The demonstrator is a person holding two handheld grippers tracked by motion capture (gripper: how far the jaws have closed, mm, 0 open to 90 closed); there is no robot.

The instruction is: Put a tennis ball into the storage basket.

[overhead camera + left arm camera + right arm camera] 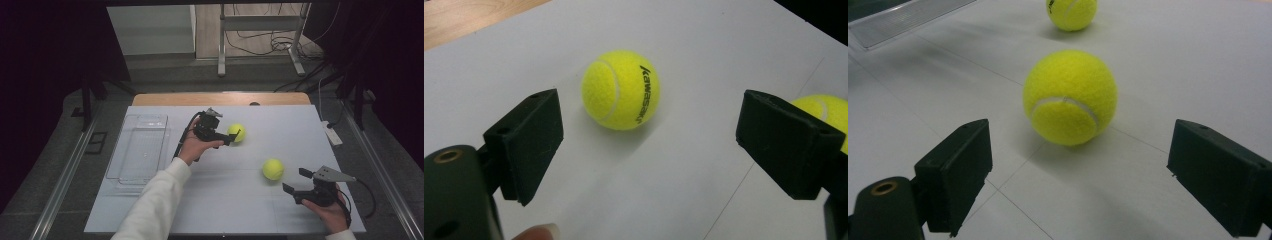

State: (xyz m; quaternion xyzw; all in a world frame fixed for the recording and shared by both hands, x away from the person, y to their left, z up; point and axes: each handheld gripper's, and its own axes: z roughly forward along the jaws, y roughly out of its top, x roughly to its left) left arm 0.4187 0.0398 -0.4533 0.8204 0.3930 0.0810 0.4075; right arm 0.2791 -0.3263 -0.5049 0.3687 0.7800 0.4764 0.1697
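Yellow felt tennis balls, far one and near one, both loose on white tabletop. Left gripper and right gripper gape wide, closing in; neither ball grasped, clear plastic tray unfilled.

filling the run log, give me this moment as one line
left gripper: open, at far ball, no contact | right gripper: open, short of near ball | bin: left on table

White sleeve — black grippers
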